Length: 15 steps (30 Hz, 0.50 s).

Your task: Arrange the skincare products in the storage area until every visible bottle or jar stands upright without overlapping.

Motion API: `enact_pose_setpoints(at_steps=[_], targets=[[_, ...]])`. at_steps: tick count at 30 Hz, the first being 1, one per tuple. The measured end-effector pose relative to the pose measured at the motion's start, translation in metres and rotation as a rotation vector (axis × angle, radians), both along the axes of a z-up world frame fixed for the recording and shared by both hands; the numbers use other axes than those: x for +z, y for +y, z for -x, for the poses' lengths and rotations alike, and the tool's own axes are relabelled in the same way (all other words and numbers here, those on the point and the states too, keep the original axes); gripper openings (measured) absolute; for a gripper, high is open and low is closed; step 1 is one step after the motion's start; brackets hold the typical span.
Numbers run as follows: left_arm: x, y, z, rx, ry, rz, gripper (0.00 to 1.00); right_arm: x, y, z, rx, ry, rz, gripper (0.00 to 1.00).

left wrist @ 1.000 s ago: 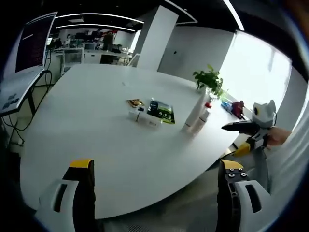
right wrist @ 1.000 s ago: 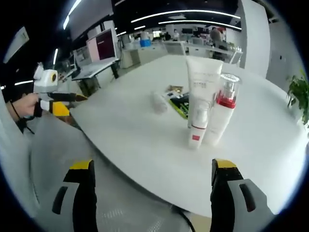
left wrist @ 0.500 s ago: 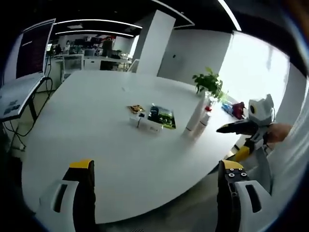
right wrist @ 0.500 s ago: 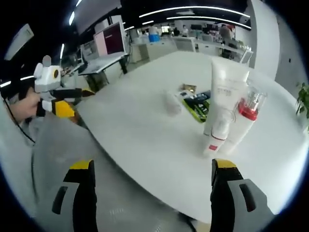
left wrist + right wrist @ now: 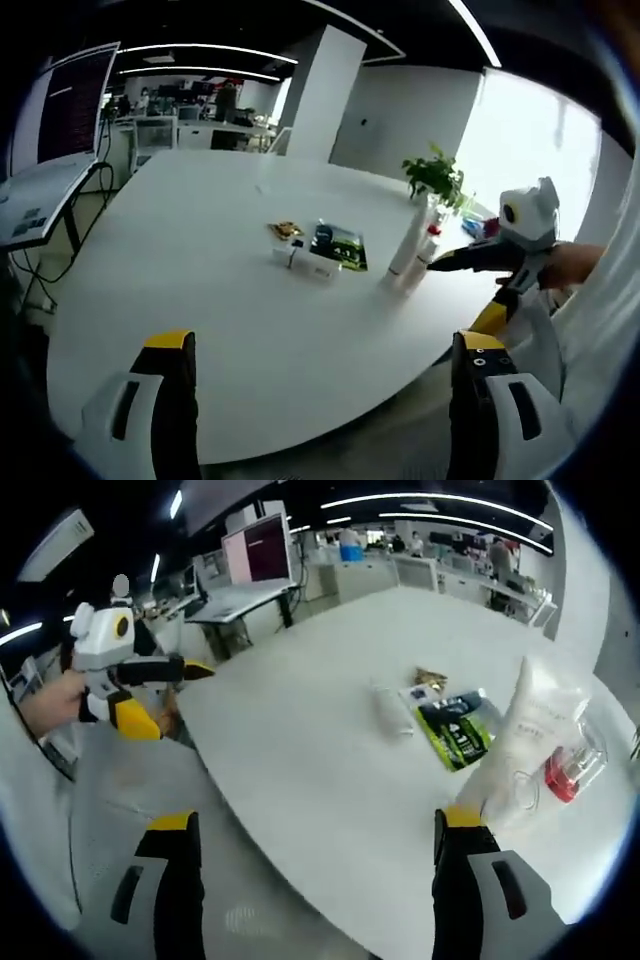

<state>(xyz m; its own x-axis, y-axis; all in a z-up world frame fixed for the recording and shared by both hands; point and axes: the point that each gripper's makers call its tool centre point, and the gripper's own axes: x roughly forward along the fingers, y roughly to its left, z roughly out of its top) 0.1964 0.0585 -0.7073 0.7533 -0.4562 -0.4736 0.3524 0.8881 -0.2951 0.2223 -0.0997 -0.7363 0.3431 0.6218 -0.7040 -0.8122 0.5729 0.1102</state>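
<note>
A white tube (image 5: 407,244) and a red-capped clear bottle (image 5: 424,254) stand upright together near the white table's right edge. A small clear bottle (image 5: 299,258) lies on its side beside a green packet (image 5: 338,246). My left gripper (image 5: 322,342) is open and well short of them, off the table's near edge. My right gripper (image 5: 478,288), held by a hand, hovers open just right of the bottles. In the right gripper view the white tube (image 5: 528,742) and red-capped bottle (image 5: 570,770) sit at the right edge, and the lying bottle (image 5: 388,706) is mid-table. My right gripper (image 5: 315,822) is open and my left gripper (image 5: 135,672) is at far left.
A small snack packet (image 5: 284,230) lies behind the lying bottle. A potted plant (image 5: 436,174) stands at the far right of the table (image 5: 180,270). Desks with a monitor (image 5: 264,548) stand beyond the table. A person's grey sleeve (image 5: 110,800) fills the lower left.
The right gripper has risen and moved closer to the upright bottles. Its view has swung left, so the tube and red-capped bottle now sit at its right edge.
</note>
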Motion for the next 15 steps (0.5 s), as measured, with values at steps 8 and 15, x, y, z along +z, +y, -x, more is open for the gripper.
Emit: enact_pose_setpoints(at_steps=[8, 15], targets=[[0.001, -0.002, 0.001, -0.005, 0.003, 0.005, 0.99, -0.002, 0.018, -0.025, 0.052, -0.036, 0.045, 0.9], [-0.004, 0.0, 0.002, -0.003, 0.019, -0.009, 0.99, -0.006, 0.033, -0.049, 0.058, -0.083, 0.062, 0.79]])
